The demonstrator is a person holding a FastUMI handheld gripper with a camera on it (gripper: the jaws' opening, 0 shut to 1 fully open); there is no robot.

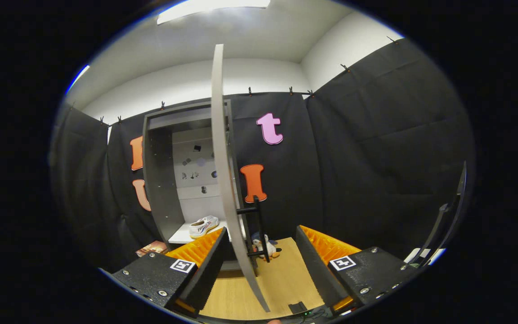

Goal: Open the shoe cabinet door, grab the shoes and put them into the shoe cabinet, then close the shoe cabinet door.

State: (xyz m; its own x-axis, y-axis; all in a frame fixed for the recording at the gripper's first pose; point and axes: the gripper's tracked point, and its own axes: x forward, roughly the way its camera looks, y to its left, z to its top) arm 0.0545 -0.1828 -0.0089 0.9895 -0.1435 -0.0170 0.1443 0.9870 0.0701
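— Door (223, 180) first: where does it sit from your gripper (261, 256)?

— Dead ahead at twelve o'clock, edge-on to me. It stands between my two fingers, its long axis upright, its thin edge running from near the fingertips up toward the ceiling. The fingers are spread wide and press on nothing; the left one is the nearer to the panel, though I cannot tell if it touches.

— And the handle?

— Handle (259, 229) is a dark upright bar on the door's right face, at about one o'clock, just beyond the fingers.

— The shoe?

— One white shoe (203, 226) lies on the cabinet (158, 189) bottom shelf, at eleven o'clock, toe pointing left. I judge the closing is what remains, so I'd push the door leftward.

— Room?

— A pale wood floor (281, 274), a small toy penguin (265, 247) by the door's foot, black cloth walls.
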